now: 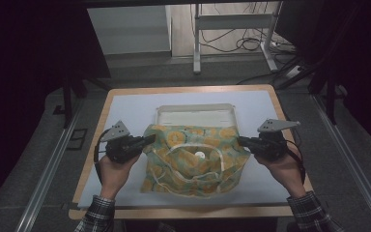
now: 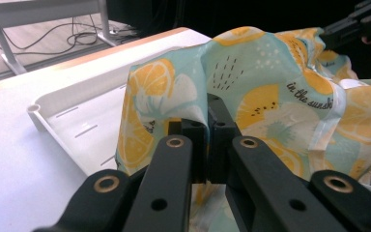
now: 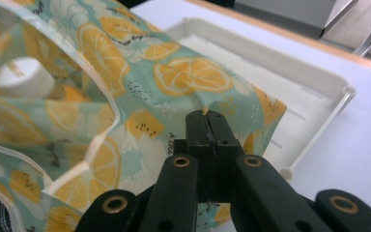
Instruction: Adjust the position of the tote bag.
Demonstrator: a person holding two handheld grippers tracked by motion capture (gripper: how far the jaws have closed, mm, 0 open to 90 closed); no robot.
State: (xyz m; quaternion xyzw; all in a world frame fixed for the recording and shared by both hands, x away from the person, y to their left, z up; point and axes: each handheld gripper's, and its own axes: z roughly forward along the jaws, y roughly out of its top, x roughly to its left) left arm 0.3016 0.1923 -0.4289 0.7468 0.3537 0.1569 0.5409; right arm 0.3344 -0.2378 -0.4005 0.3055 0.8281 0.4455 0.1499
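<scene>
Between both clamped grippers, lemon-print fabric bag (image 1: 193,157), mouth open, crumpled.

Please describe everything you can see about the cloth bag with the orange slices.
The cloth bag is thin, soft fabric, pale turquoise with yellow orange slices, printed words and cream trim and cord. It lies crumpled and open on the white table cover, its far edge over the shallow white tray. A white round object sits inside. The left claw and right claw each pinch one side edge.

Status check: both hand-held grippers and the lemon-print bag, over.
Left hand-held gripper and right hand-held gripper both shut on lemon-print bag. Bag mouth open, white cap inside. White tray behind.
</scene>
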